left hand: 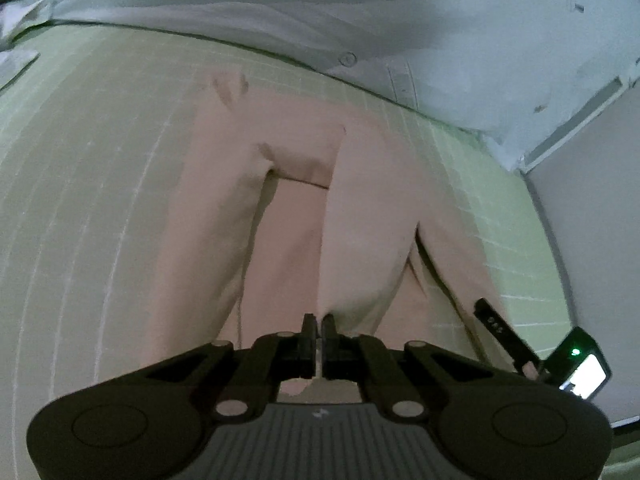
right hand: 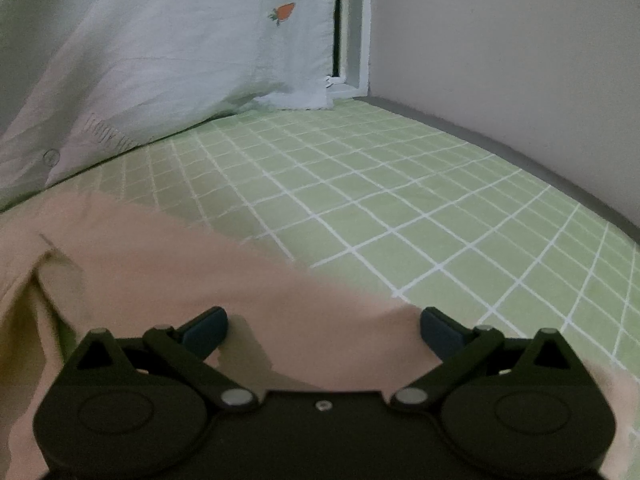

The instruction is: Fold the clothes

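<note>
A pale pink garment (left hand: 304, 200) lies on a green checked sheet (left hand: 100, 200), with folds running toward me. My left gripper (left hand: 319, 326) is shut on the pink garment's near edge, fabric pinched between its fingers. In the right wrist view the same pink garment (right hand: 180, 276) lies under my right gripper (right hand: 322, 330), which is open, its blue-padded fingers wide apart just above the cloth and holding nothing. The right gripper also shows at the right edge of the left wrist view (left hand: 500, 332).
A white quilt or pillow (right hand: 160, 60) with a small strawberry print (right hand: 283, 12) lies along the far side of the bed. A pale wall (right hand: 520, 80) and a window frame (right hand: 356, 40) bound the bed. Bare green sheet (right hand: 400, 200) stretches to the right.
</note>
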### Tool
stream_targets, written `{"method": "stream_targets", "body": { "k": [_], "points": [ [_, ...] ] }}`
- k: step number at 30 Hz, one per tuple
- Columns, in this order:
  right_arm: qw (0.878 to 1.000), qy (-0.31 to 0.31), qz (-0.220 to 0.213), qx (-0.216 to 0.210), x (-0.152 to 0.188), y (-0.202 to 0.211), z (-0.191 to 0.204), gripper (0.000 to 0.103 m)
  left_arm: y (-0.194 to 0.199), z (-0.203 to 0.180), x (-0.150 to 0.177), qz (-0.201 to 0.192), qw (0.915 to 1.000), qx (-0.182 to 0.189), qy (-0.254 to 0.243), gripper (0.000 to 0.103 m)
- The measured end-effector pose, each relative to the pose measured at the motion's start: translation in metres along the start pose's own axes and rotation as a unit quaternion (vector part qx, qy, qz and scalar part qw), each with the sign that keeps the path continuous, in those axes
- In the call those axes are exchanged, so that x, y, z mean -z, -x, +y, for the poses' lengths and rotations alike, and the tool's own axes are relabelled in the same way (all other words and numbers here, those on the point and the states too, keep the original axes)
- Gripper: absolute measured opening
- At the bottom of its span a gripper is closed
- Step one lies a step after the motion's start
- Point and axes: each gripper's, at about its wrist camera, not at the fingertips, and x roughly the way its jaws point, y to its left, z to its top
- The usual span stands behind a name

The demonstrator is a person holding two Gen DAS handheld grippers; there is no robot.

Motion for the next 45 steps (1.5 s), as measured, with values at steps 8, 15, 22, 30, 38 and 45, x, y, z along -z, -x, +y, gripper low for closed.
{"method": "stream_targets", "body": {
  "k": [8,15,22,30,38,45],
  "points": [
    [0.998,0.043,0.006,-0.039,0.023,0.032,0.012,0.103,0.046,0.033,0.034,-0.013,0.9963,0.001,0.085,0.002],
    [0.996,0.075,-0.003,-0.055,0.041,0.055,0.018,0.103,0.060,0.058,0.059,0.002,0.9921,-0.010,0.125,0.002],
    [0.995,0.076,-0.011,-0.056,0.048,0.063,0.019,0.103,0.064,0.070,0.078,0.020,0.9917,-0.006,0.127,0.001],
    [0.995,0.077,-0.013,-0.060,0.048,0.063,0.018,0.103,0.043,0.095,0.100,0.075,0.9833,0.000,0.166,0.001],
    [0.995,0.079,-0.017,-0.060,0.050,0.065,0.020,0.103,0.027,0.101,0.113,0.084,0.9868,-0.031,0.135,0.001],
    [0.995,0.078,-0.016,-0.065,0.048,0.066,0.019,0.103,0.027,0.099,0.110,0.086,0.9884,-0.044,0.117,0.002]
  ]
}}
